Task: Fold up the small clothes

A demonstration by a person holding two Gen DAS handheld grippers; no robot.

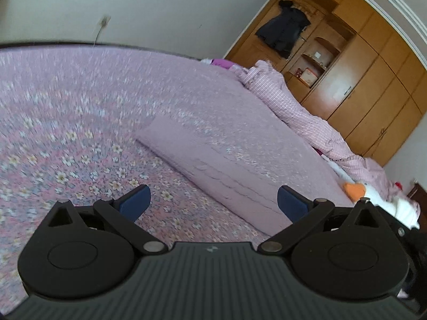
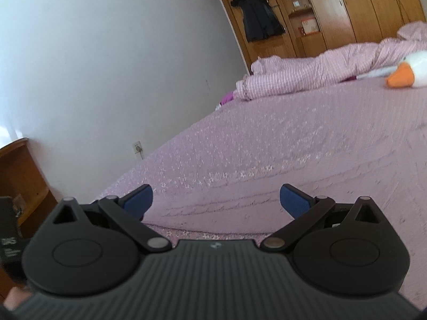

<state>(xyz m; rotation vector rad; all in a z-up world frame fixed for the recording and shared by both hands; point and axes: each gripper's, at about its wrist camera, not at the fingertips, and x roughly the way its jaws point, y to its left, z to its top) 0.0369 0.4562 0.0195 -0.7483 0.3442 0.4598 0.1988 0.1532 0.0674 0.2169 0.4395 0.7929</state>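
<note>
A folded lilac knit garment [image 1: 213, 165] lies flat on the floral bedspread [image 1: 66, 122], just ahead of my left gripper [image 1: 213, 202]. That gripper is open, its blue pads [image 1: 134, 202] wide apart and holding nothing. In the right wrist view the same lilac garment [image 2: 213, 202] lies under and ahead of my right gripper [image 2: 217, 201], which is also open and empty above the cloth. The garment's near edge shows just in front of the gripper body.
A bunched pink striped quilt [image 1: 307, 112] runs along the far side of the bed. A white plush goose with an orange beak [image 2: 403, 76] lies near it. A wooden wardrobe [image 1: 360, 61] with a dark hanging coat [image 1: 285, 30] stands behind. A wooden nightstand [image 2: 18, 181] is at the left.
</note>
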